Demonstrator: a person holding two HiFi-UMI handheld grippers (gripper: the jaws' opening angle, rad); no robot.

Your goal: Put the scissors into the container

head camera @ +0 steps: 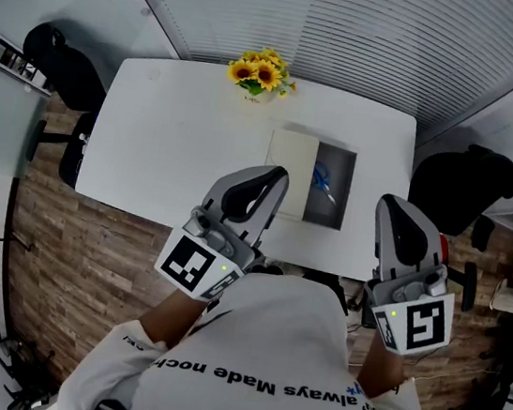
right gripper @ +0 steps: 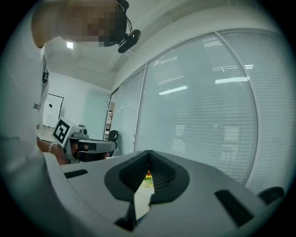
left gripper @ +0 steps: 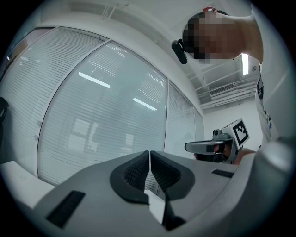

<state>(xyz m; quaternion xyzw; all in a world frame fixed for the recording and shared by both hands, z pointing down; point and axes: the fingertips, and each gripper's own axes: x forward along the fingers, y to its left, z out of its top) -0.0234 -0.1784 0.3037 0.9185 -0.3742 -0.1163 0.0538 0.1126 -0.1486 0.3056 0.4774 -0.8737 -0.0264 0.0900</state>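
In the head view the blue-handled scissors [head camera: 322,180] lie inside a dark grey rectangular container [head camera: 329,211] on the white table [head camera: 180,141]. A cream flat piece [head camera: 289,180] lies against the container's left side. My left gripper [head camera: 278,176] is held up near my chest, its tip over the cream piece, shut with nothing in it. My right gripper [head camera: 390,207] is raised to the right of the container, also shut and empty. In the left gripper view the pads [left gripper: 138,171] meet. In the right gripper view the pads [right gripper: 157,172] touch too.
A bunch of sunflowers [head camera: 260,73] stands at the table's far edge. Black office chairs sit at the left [head camera: 63,68] and right [head camera: 463,186] of the table. Window blinds [head camera: 358,24] run behind it. The floor is wood planks [head camera: 69,258].
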